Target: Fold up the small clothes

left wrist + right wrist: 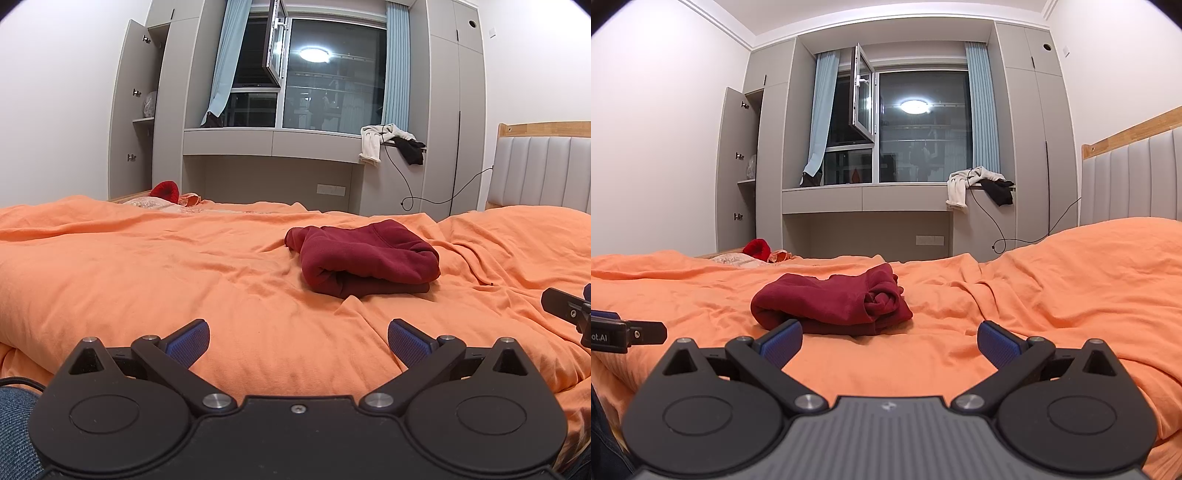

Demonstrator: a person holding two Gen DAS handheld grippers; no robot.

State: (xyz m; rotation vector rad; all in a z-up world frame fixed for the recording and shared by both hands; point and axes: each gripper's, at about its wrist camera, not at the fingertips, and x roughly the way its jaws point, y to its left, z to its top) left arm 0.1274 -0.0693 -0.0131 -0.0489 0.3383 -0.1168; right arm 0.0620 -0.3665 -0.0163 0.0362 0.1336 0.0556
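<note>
Both claws, left claw (298,341) and right claw (889,341), are released and empty; the folded maroon garment (365,258) could unroll if snagged on the soft bed (147,266).

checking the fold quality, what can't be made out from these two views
- Dark red garment: its underside and far side are hidden by its own bulk in both views.
- Right gripper: in the left wrist view the frame's right edge cuts it off.
- Items on the open cabinet shelf: too small to identify.
</note>
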